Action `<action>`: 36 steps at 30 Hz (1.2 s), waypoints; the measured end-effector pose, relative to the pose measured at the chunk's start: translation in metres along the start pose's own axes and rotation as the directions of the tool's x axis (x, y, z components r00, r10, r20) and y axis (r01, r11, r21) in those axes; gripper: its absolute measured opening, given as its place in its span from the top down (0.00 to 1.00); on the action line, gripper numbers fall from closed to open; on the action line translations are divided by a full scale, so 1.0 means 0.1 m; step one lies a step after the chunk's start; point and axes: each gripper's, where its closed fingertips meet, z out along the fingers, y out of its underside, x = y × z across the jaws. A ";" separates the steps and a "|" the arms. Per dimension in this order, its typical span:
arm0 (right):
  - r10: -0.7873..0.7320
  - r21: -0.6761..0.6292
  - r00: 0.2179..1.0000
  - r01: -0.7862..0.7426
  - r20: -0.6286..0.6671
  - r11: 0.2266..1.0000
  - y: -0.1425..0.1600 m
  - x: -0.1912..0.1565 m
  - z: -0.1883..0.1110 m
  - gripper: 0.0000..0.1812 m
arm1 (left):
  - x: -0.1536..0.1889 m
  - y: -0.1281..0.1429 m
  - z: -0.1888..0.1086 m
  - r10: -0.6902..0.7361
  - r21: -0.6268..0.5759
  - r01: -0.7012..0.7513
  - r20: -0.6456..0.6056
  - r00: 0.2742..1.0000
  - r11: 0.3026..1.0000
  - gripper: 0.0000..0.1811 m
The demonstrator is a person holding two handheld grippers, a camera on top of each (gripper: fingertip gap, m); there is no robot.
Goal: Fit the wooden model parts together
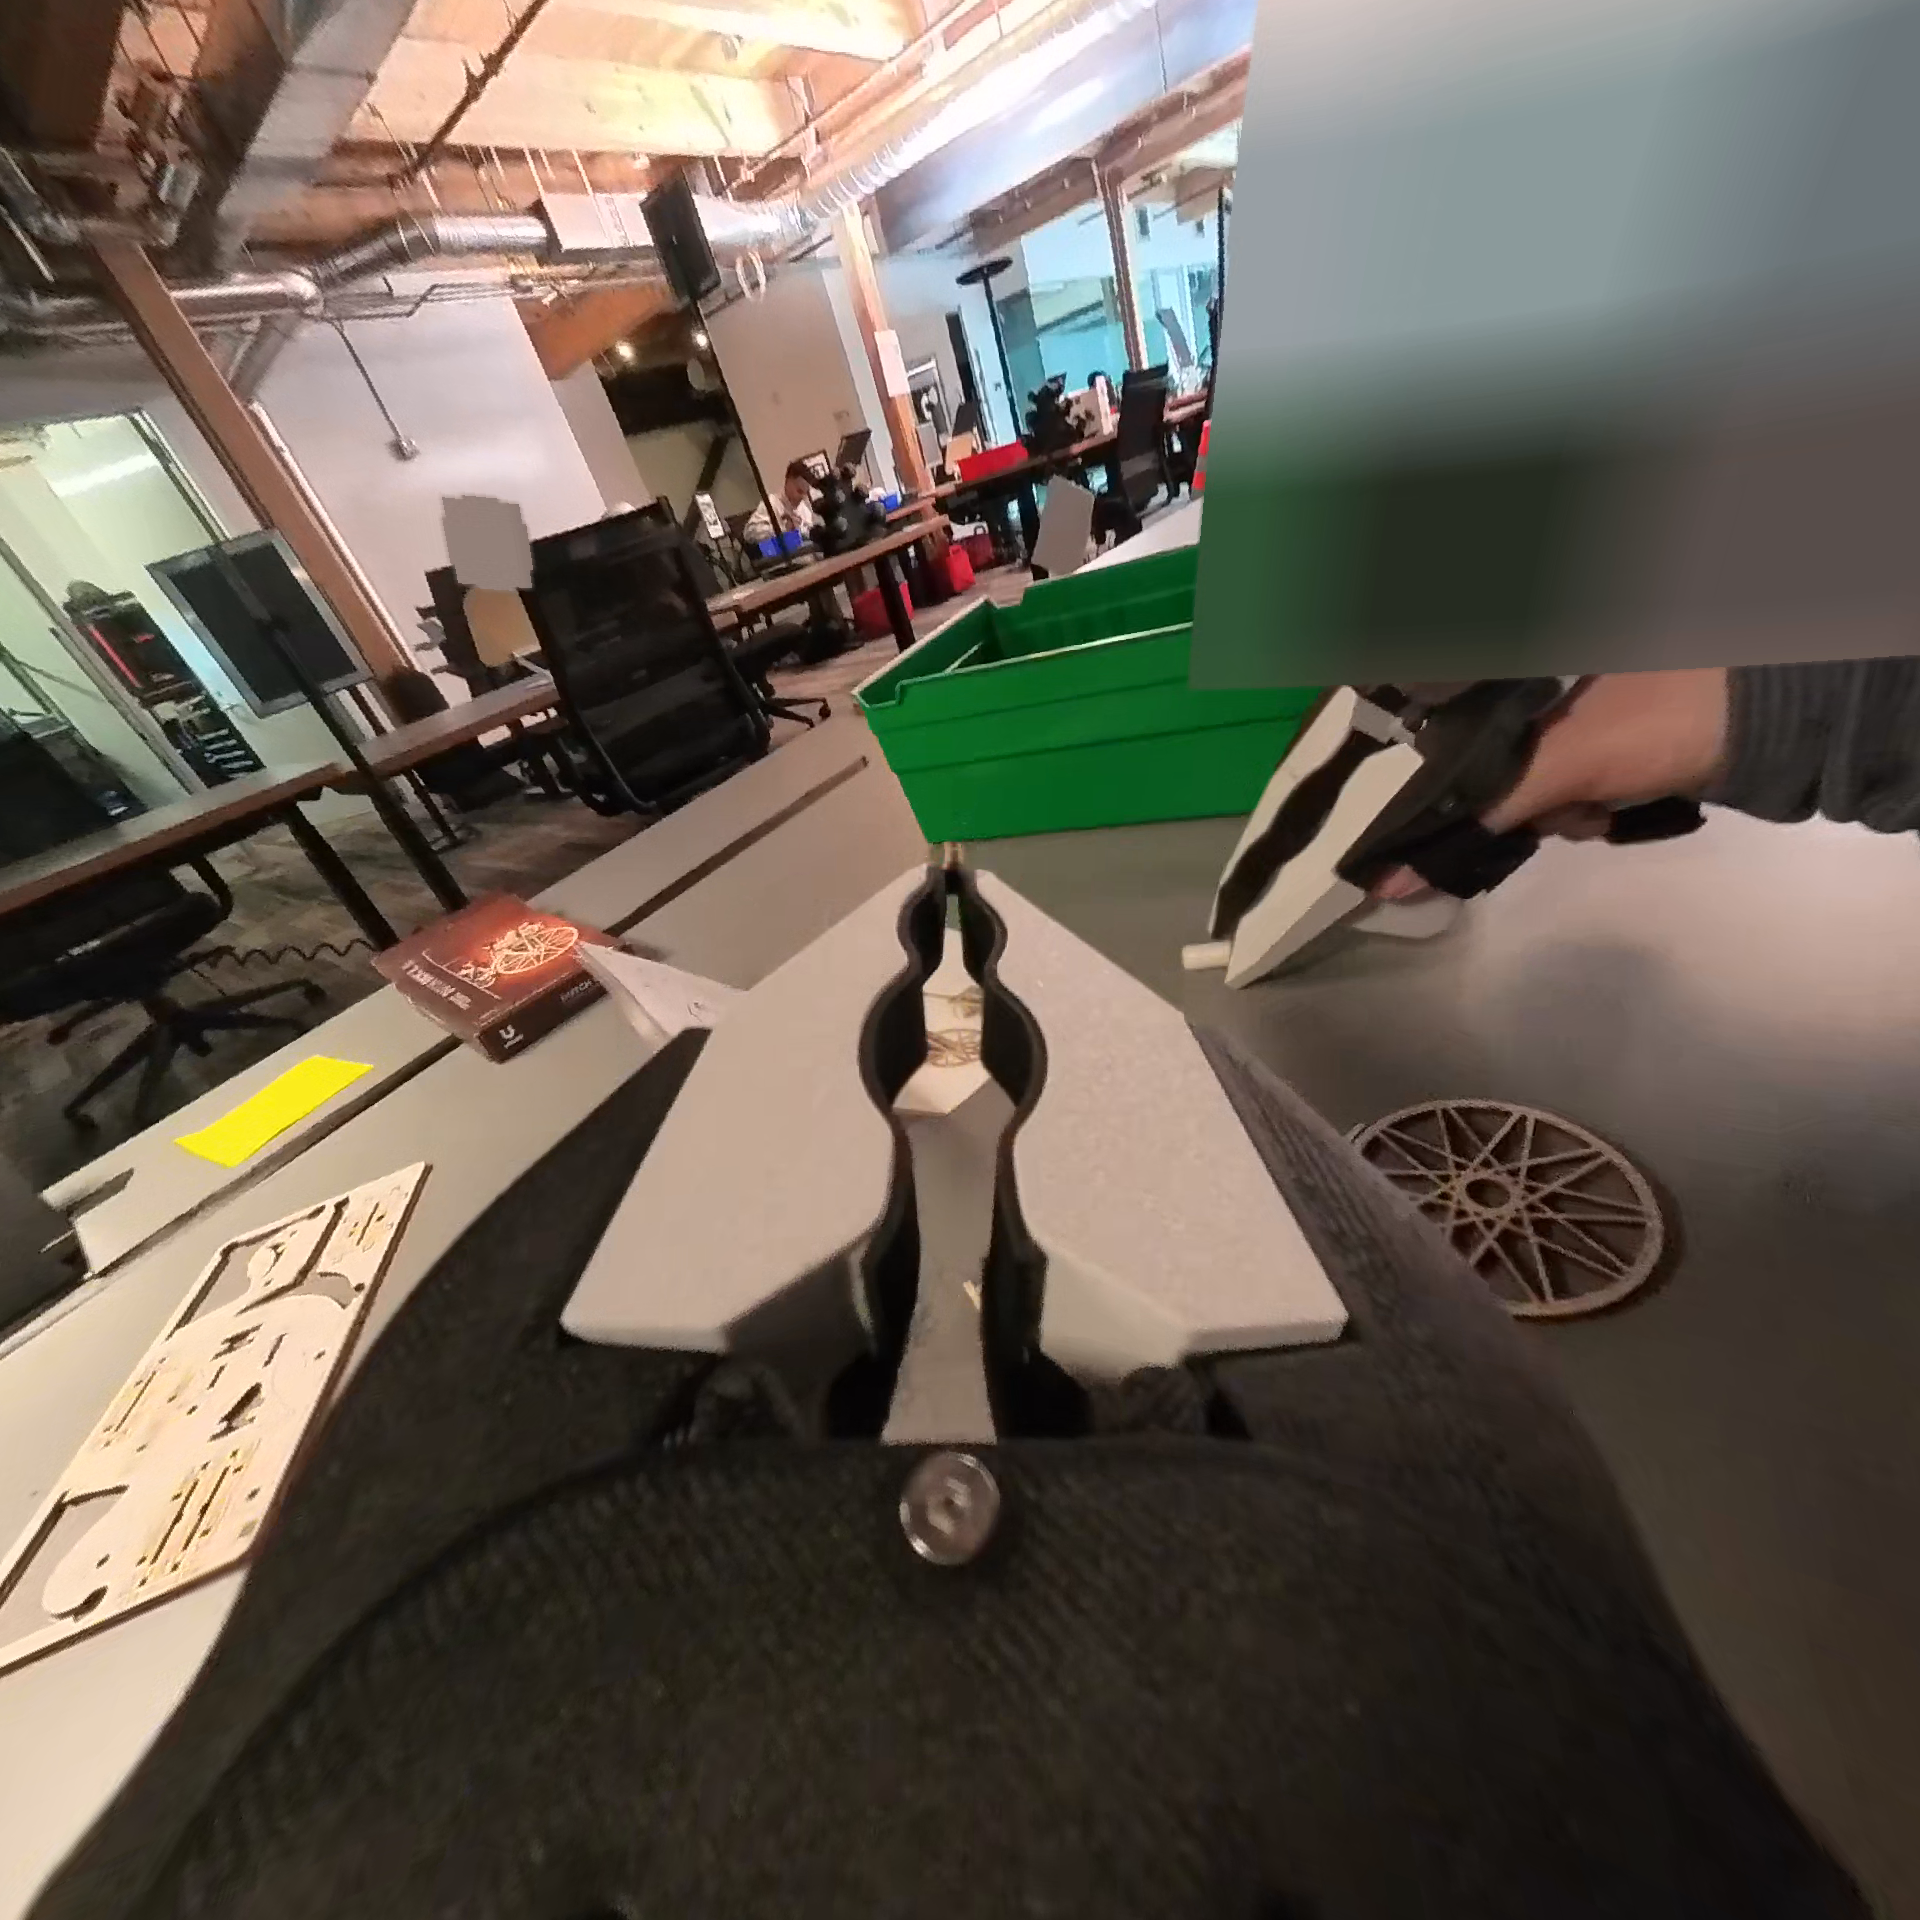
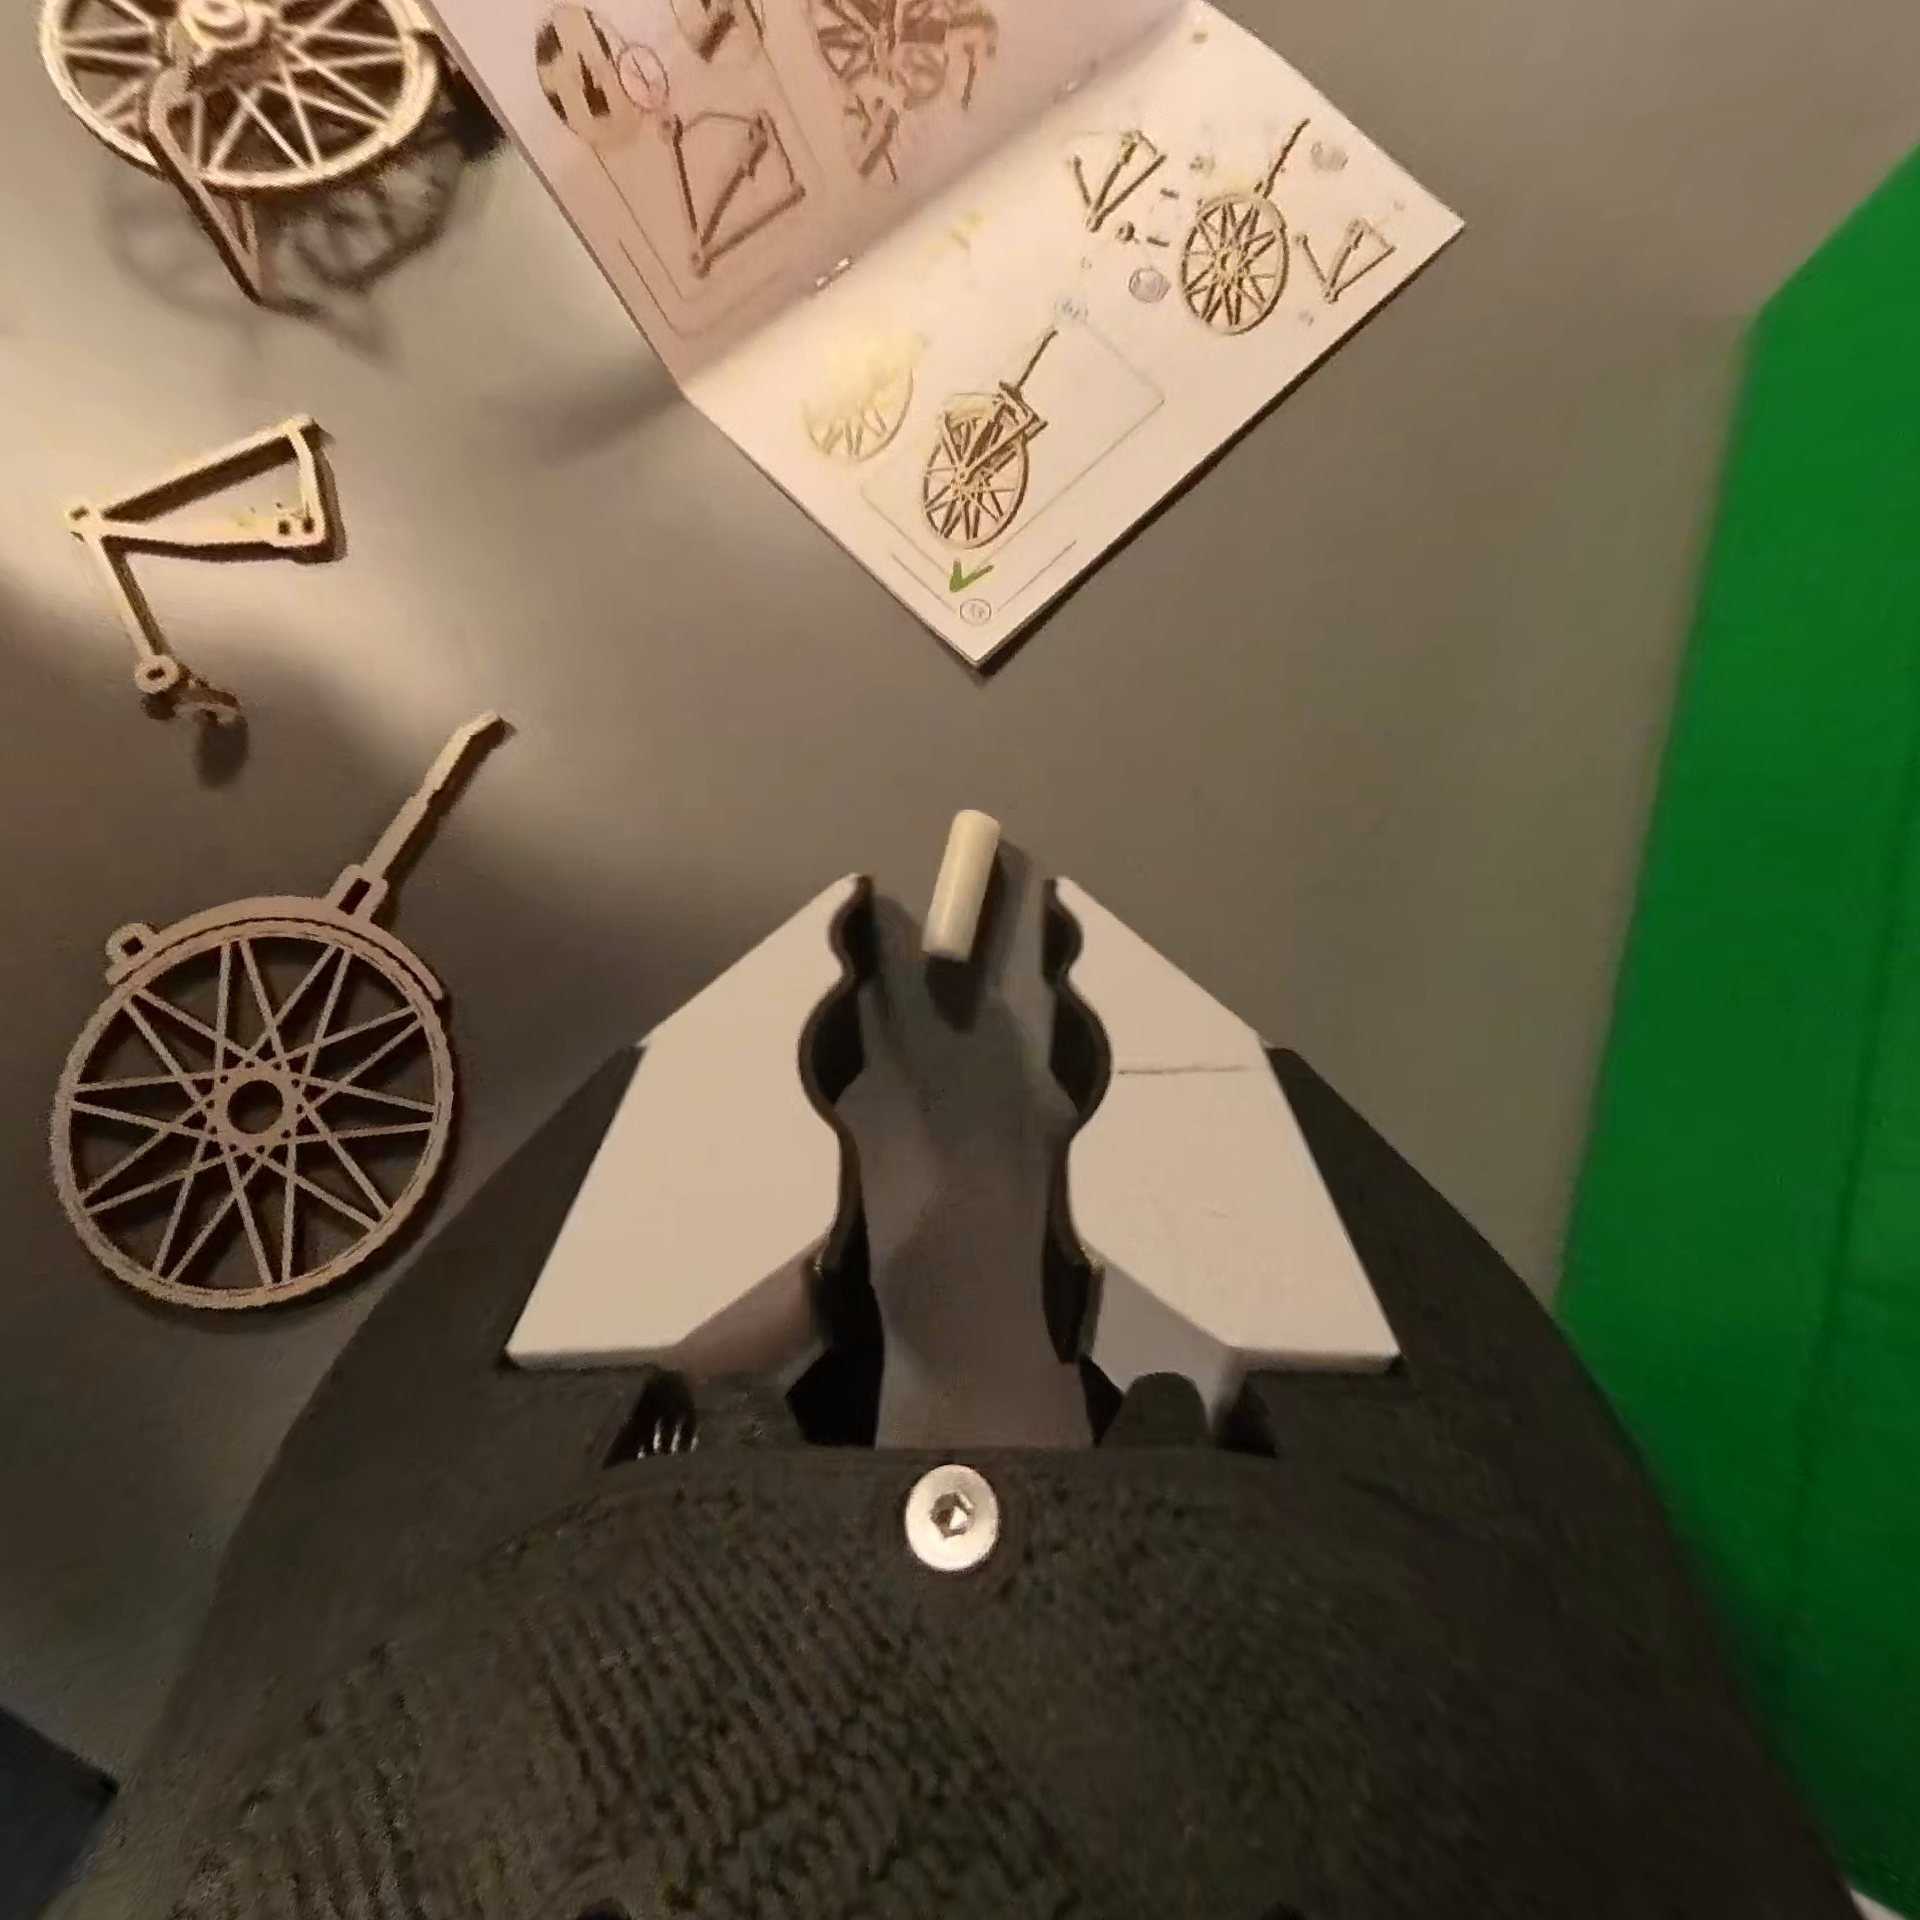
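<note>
My left gripper (image 1: pixel 951 878) is held above the table with its jaws closed on a small wooden piece (image 1: pixel 951 854) that pokes out at the tips. My right gripper (image 2: pixel 956 888) is open and points down at the table, with a short white peg (image 2: pixel 961 894) lying between its fingertips. In the left wrist view it stands tips-down (image 1: pixel 1236 956) with the peg (image 1: pixel 1205 956) beside it. A flat spoked wooden wheel (image 2: pixel 255 1117) with a stem lies left of it and also shows in the left wrist view (image 1: pixel 1512 1205). A triangular frame part (image 2: pixel 223 520) and a part-built wheel assembly (image 2: pixel 239 104) lie farther off.
An open instruction booklet (image 2: pixel 935 260) lies ahead of the right gripper. A green bin (image 2: pixel 1787 831) stands at its right, also seen in the left wrist view (image 1: pixel 1039 727). A punched-out wooden sheet (image 1: pixel 208 1382), the kit box (image 1: pixel 499 966) and a yellow note (image 1: pixel 275 1107) lie at the left. My right fingertips sit around 20 centimeters from my left ones. Between my right fingertips and the flat spoked wooden wheel (image 2: pixel 255 1117) there is roughly 11 centimeters. Seen from the left wrist view (image 1: pixel 1494 1181) as well.
</note>
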 end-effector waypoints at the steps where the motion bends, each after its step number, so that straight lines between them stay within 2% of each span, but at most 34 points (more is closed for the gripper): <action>1: 0.002 0.000 1.000 -0.002 -0.019 1.000 -0.01 0.03 -0.02 0.79 | 0.01 0.02 0.01 0.014 -0.012 -0.014 -0.002 1.000 1.000 0.99; 2: 0.001 0.021 0.999 0.000 -0.044 1.000 -0.07 0.05 -0.06 0.74 | 0.02 0.03 0.02 0.034 -0.023 -0.034 0.003 0.999 0.999 0.99; 4: 0.025 0.163 1.000 -0.022 -0.016 0.986 -0.35 -0.10 -0.21 0.74 | 0.02 0.03 0.02 0.119 -0.038 -0.118 0.034 0.992 0.992 0.99; 5: 0.038 0.276 0.998 -0.053 0.058 0.960 -0.56 -0.30 -0.32 0.79 | 0.00 0.02 0.01 0.197 -0.052 -0.194 0.071 0.978 0.980 0.99; 7: 0.058 0.460 0.946 -0.209 0.320 0.863 -0.95 -0.78 -0.61 0.92 | -0.03 -0.01 -0.01 0.393 -0.093 -0.382 0.150 0.907 0.919 0.99; 9: 0.086 0.468 0.814 -0.413 0.575 0.781 -1.17 -1.11 -0.83 0.95 | -0.02 -0.06 -0.02 0.564 -0.137 -0.547 0.211 0.798 0.826 0.99; 12: 0.131 0.408 0.684 -0.565 0.717 0.718 -1.29 -1.25 -0.89 0.95 | 0.06 -0.12 -0.03 0.694 -0.168 -0.676 0.249 0.675 0.718 0.99; 19: 0.160 0.378 0.639 -0.618 0.752 0.690 -1.33 -1.29 -0.86 1.00 | 0.10 -0.16 -0.05 0.791 -0.207 -0.770 0.275 0.547 0.604 0.99; 23: 0.147 0.357 0.615 -0.617 0.775 0.702 -1.33 -1.34 -0.87 1.00 | 0.09 -0.17 -0.07 0.827 -0.232 -0.803 0.285 0.484 0.549 0.99; 26: 0.106 0.397 0.654 -0.571 0.749 0.718 -1.33 -1.35 -0.88 1.00 | 0.10 -0.18 -0.08 0.849 -0.246 -0.822 0.286 0.445 0.514 0.99; 28: 0.107 0.430 0.682 -0.567 0.724 0.703 -1.34 -1.30 -0.90 1.00 | 0.10 -0.19 -0.09 0.861 -0.254 -0.835 0.297 0.414 0.489 0.99; 30: 0.107 0.471 0.718 -0.553 0.688 0.687 -1.34 -1.24 -0.91 1.00 | 0.08 -0.22 -0.10 0.829 -0.231 -0.809 0.310 0.465 0.540 0.99; 32: 0.110 0.468 0.721 -0.549 0.684 0.693 -1.33 -1.24 -0.89 0.99 | 0.03 -0.24 -0.12 0.818 -0.237 -0.797 0.326 0.474 0.556 0.99; 36: 0.165 0.365 0.606 -0.650 0.778 0.667 -1.33 -1.29 -0.85 0.97 | 0.08 -0.23 -0.11 0.844 -0.243 -0.824 0.317 0.432 0.513 0.99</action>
